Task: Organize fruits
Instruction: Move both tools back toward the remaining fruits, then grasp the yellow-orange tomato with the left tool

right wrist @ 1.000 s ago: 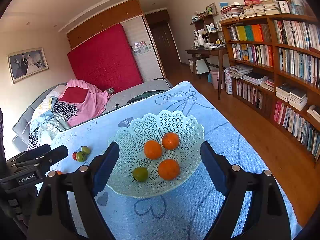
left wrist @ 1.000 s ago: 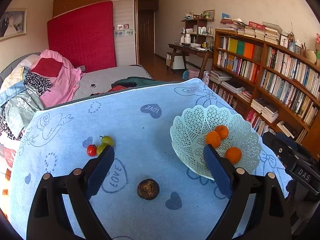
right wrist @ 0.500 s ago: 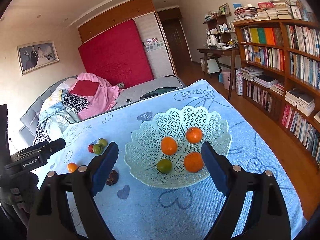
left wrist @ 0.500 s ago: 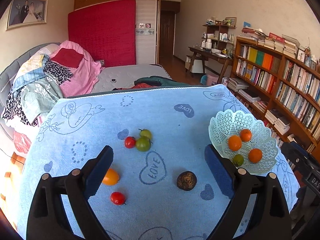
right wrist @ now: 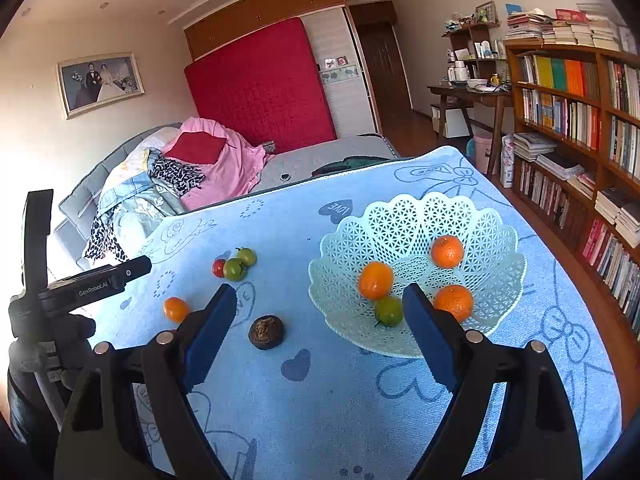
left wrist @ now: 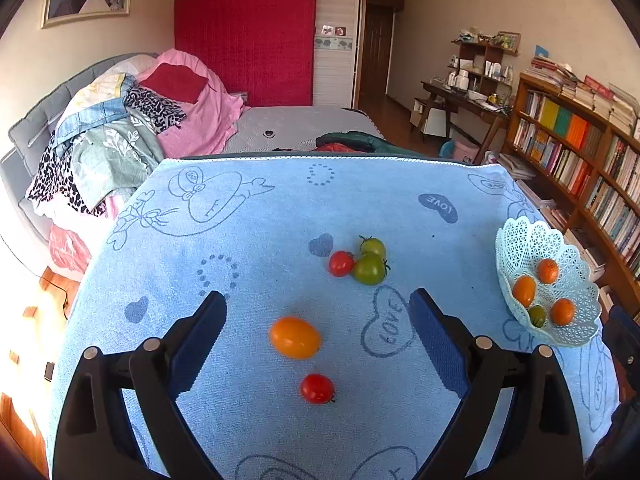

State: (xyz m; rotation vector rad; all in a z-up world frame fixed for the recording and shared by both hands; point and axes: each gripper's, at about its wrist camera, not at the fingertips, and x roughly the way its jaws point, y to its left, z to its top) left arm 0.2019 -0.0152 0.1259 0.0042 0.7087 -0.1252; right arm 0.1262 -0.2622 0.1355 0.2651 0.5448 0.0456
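My left gripper (left wrist: 316,344) is open and empty above an orange tomato (left wrist: 295,337) and a small red tomato (left wrist: 317,388) on the blue cloth (left wrist: 260,216). Further off lie a red tomato (left wrist: 341,263) and two green tomatoes (left wrist: 370,268). The pale green lattice basket (left wrist: 516,240) at the right holds three oranges and a green tomato. My right gripper (right wrist: 316,336) is open and empty, between a dark brown shrivelled fruit (right wrist: 266,332) and the basket (right wrist: 420,216). The left gripper's body (right wrist: 80,284) shows at the left of the right wrist view.
The table's far edge borders a bed with piled clothes (left wrist: 120,132). A bookshelf (left wrist: 580,160) stands along the right wall, with wooden floor below the table's right side (right wrist: 580,280). A desk (left wrist: 464,100) stands at the back.
My left gripper has swung left, away from the basket and the brown fruit, and now frames the orange and red tomatoes. My right gripper has pulled back and left from the basket.
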